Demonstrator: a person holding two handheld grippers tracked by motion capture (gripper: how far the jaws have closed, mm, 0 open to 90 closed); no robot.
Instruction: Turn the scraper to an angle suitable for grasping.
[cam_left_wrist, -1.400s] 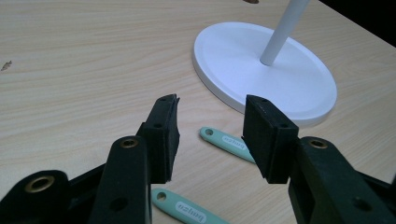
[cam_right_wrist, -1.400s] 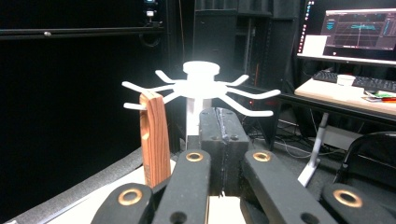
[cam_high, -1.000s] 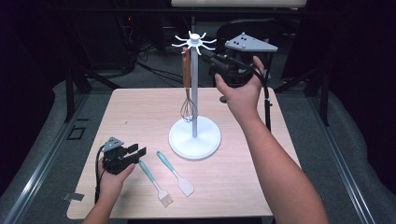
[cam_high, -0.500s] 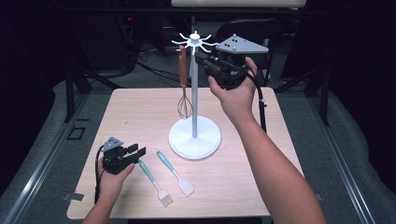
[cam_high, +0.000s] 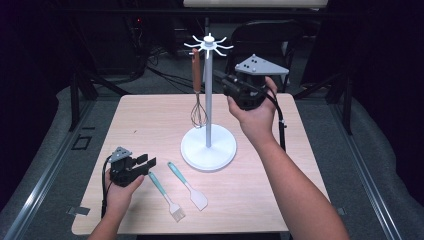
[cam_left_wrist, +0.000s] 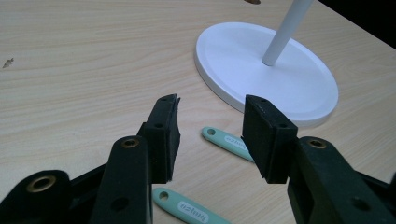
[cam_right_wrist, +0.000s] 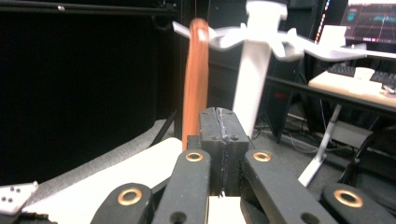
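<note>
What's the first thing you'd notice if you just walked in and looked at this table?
The tall white stand in the middle of the table, with a whisk hanging from one of its top hooks. Beside it the right gripper is held up high with its jaws shut and nothing between them. Near the front edge lie a brush and a spatula with teal handles, next to the open left gripper.

White lettering is printed along both teal handles in the left gripper view: one on the nearer handle (cam_left_wrist: 189, 208), one on the farther handle (cam_left_wrist: 229, 142). Both prints are upside down and too small to spell out; nothing else carries readable text
</note>
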